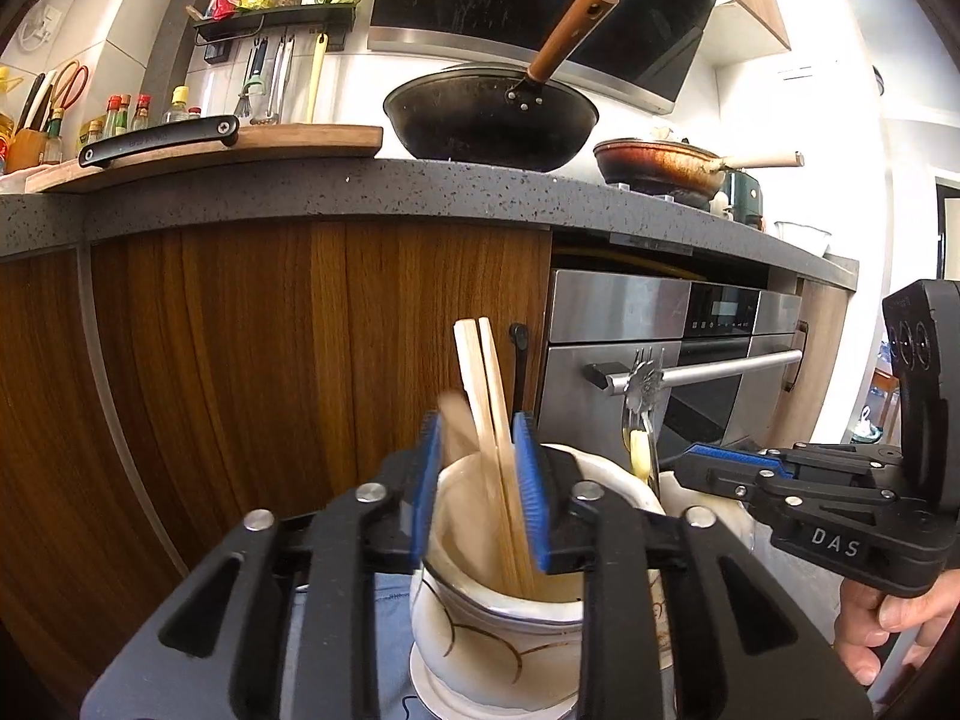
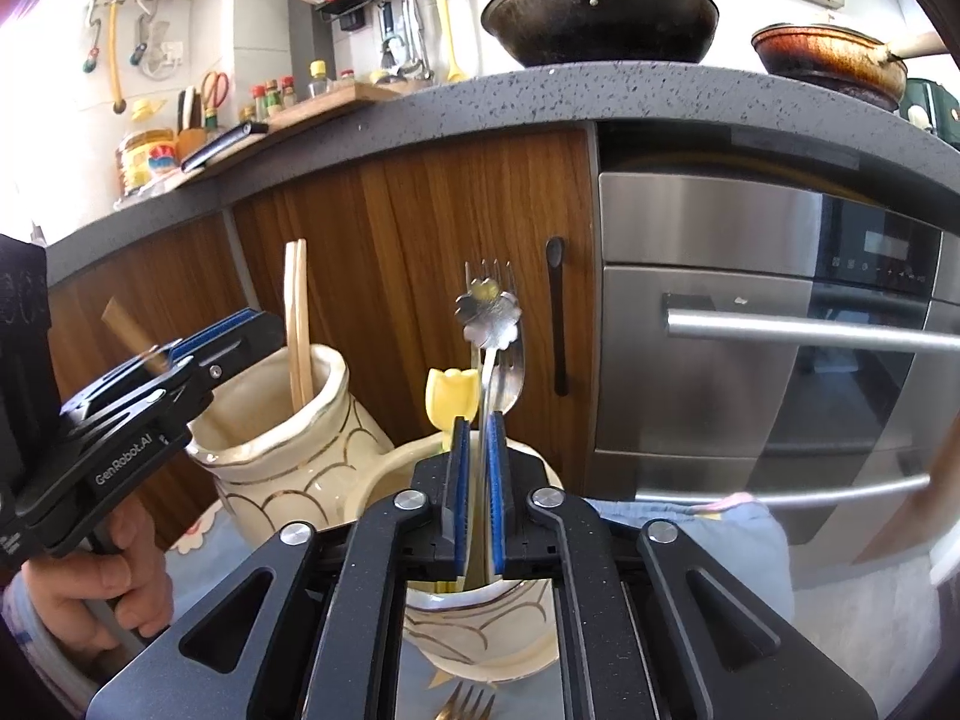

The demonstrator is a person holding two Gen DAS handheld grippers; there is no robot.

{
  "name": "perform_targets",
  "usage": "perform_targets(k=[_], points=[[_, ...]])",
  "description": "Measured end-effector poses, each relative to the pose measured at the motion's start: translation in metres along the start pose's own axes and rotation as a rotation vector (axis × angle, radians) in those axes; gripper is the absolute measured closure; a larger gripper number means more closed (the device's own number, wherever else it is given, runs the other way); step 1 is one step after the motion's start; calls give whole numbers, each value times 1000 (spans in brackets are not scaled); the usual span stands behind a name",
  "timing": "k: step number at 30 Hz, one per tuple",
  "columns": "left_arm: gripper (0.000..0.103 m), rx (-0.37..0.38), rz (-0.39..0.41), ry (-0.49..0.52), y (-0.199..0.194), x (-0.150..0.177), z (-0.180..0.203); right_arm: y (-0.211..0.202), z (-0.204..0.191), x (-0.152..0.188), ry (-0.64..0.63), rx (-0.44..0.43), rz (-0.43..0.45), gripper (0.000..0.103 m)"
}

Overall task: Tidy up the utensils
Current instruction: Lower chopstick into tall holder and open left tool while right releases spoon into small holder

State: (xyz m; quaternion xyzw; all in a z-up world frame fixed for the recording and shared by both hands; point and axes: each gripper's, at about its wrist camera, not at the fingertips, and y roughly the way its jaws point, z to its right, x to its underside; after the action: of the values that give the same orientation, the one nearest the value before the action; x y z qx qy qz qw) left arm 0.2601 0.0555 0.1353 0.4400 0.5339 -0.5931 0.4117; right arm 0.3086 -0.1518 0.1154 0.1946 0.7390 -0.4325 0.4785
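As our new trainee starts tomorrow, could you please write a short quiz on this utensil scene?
1. Multiple choice: what stands in the left jar? A chopsticks, B forks, C knives.
2. Fill in: the forks stand in the ____ jar.
3. True or false: the right hand-held gripper is wide open.
Key: 1 A, the chopsticks. 2 right, the right jar. 3 false; it is closed on a metal handle.

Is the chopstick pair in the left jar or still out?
In. The chopsticks stand upright inside the left jar, tips above its rim, clear of both left gripper pads.
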Motion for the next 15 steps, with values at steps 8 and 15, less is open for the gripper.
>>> perform_targets(k=[8,15], points=[[76,101,-11,-51,-6,-4,-10,-8,0,0,5,-2,19,95],[76,121,12,-66,-20,-13,-15,-11,-1,0,6,-4,26,95]])
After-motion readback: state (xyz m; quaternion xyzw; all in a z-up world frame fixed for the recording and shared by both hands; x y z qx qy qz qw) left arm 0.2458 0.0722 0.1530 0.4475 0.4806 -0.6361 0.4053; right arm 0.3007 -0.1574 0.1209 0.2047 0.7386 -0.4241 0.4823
